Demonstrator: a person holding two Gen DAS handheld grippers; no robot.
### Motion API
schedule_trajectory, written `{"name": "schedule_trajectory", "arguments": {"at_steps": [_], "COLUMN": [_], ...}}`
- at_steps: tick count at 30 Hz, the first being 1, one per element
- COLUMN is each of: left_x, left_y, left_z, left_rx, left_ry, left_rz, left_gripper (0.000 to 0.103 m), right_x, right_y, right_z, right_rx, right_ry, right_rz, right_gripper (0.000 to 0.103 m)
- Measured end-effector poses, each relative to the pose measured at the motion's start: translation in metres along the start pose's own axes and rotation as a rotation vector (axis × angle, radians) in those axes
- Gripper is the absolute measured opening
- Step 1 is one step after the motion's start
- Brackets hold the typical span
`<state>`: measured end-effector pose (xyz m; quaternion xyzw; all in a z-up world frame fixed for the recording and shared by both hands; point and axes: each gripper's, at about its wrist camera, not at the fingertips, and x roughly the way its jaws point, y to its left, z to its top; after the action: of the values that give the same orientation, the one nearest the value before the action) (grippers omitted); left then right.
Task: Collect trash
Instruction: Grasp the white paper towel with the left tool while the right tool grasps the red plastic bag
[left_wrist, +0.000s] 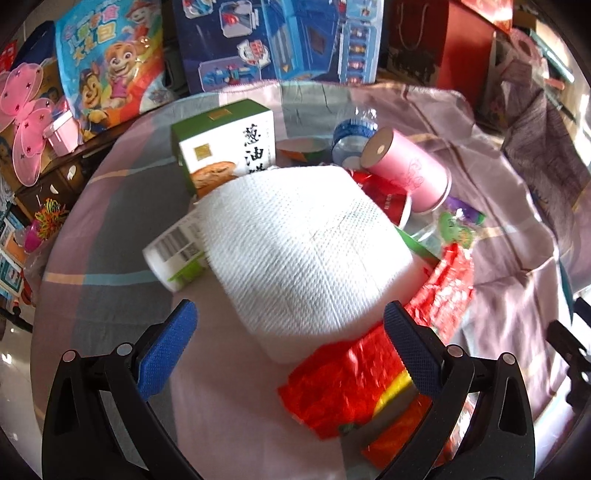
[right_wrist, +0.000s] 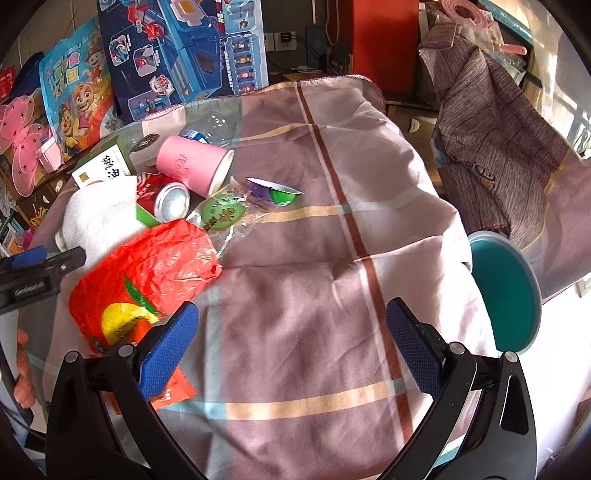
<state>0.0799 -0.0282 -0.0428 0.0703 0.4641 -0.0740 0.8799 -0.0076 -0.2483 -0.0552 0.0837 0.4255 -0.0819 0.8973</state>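
A pile of trash lies on a checked cloth. A crumpled white paper towel lies right in front of my open left gripper, whose jaws stand either side of its near edge. A red plastic bag lies under the left gripper's right finger; it also shows in the right wrist view. A pink paper cup, a red can, a green biscuit box and a clear bottle lie behind. My right gripper is open over bare cloth.
A teal bin stands to the right of the table. Toy boxes and bags stand behind the table. A purple-grey garment hangs at the right. A green jelly cup and a clear wrapper lie mid-cloth.
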Motion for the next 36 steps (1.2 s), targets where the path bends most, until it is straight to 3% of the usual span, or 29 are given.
{"name": "schedule_trajectory", "arguments": {"at_steps": [4, 8, 13, 19, 23, 25, 27, 36], "left_x": [0.022, 0.025, 0.024, 0.017, 0.009, 0.003, -0.003, -0.024], "left_y": [-0.003, -0.004, -0.011, -0.017, -0.017, -0.012, -0.006, 0.038], "left_z": [0.003, 0.006, 0.007, 0.002, -0.001, -0.002, -0.004, -0.014], "left_rx": [-0.005, -0.008, 0.026, 0.06, 0.067, 0.065, 0.062, 0.003], "left_ry": [0.04, 0.024, 0.006, -0.011, -0.023, -0.036, -0.047, -0.075], "left_rz": [-0.003, -0.015, -0.028, -0.09, -0.123, -0.124, -0.15, -0.184], "left_gripper": [0.101, 0.1, 0.093, 0.063, 0.022, 0.01, 0.005, 0.005], "right_x": [0.009, 0.018, 0.023, 0.026, 0.025, 0.023, 0.02, 0.017], "right_y": [-0.004, -0.005, 0.001, 0.01, 0.016, 0.019, 0.022, 0.043], "right_z": [0.001, 0.005, 0.011, 0.012, 0.013, 0.014, 0.016, 0.017], "right_rx": [-0.001, -0.008, -0.017, -0.035, -0.047, -0.052, -0.05, -0.065], "right_ry": [0.017, 0.035, 0.039, 0.056, 0.062, 0.064, 0.06, 0.088], "right_rz": [-0.002, -0.007, -0.008, -0.001, -0.003, -0.001, 0.009, 0.069], "right_gripper": [0.097, 0.097, 0.097, 0.097, 0.097, 0.097, 0.097, 0.097]}}
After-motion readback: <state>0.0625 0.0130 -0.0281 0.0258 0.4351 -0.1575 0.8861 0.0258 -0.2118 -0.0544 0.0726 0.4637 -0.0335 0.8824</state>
